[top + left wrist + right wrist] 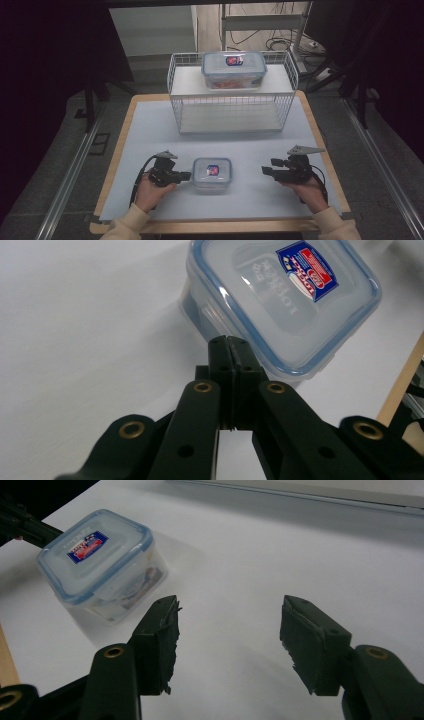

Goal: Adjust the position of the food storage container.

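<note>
We judge this an approach: the small box (pixel 212 173) sits on the tabletop (pixel 150 130) before the rack (pixel 231 107); left gripper (pixel 184 176), fingers pressed together, touches its side; right gripper (pixel 265 171), fingers spread, must close in.

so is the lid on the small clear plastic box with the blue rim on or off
On. The blue-rimmed lid sits flat on the small clear plastic box, its label facing up. Whether its side clips are latched cannot be told.

Lab (floor cables (pixel 260 35), dark curtains (pixel 50 60))
</note>
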The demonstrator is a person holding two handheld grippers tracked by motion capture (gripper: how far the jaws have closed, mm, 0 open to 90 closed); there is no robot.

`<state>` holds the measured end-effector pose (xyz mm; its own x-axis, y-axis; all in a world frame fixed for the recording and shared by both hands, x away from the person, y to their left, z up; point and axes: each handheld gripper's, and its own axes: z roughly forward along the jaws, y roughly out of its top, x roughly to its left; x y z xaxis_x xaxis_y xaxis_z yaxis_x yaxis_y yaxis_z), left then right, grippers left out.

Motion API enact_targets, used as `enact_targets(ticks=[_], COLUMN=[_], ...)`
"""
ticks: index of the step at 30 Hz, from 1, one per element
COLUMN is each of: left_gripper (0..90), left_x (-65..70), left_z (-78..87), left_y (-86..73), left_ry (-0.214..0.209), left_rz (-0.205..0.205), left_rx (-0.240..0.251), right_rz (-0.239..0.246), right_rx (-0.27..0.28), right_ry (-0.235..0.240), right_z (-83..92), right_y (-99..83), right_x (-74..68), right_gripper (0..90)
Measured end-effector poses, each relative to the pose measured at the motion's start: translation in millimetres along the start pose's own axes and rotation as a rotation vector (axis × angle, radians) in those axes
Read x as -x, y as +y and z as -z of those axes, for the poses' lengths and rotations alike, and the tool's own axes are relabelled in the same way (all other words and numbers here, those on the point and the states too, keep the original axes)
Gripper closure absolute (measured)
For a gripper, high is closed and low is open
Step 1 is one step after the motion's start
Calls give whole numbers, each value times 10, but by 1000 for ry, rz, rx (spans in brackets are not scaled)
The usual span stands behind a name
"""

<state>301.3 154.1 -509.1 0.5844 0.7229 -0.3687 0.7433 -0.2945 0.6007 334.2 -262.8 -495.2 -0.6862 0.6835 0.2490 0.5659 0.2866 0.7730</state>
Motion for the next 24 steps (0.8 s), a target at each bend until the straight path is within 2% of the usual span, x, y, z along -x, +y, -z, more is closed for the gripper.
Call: enact_targets(ticks=[6,17,24], left_gripper=[900,899,897], left_x=[98,156,170], left_z=[-114,-197,-222], left_y=[84,140,168], left_ry=[-19,-33,-43], left_rz=[-10,-7,-24], left_rx=[-2,4,2], right_rz=[-5,-4,-7], right_rx=[4,4,5], right_ry=[1,2,2], right_z=[12,14,15], right_y=[1,1,0], right_x=[6,7,3], right_gripper=[403,403,402])
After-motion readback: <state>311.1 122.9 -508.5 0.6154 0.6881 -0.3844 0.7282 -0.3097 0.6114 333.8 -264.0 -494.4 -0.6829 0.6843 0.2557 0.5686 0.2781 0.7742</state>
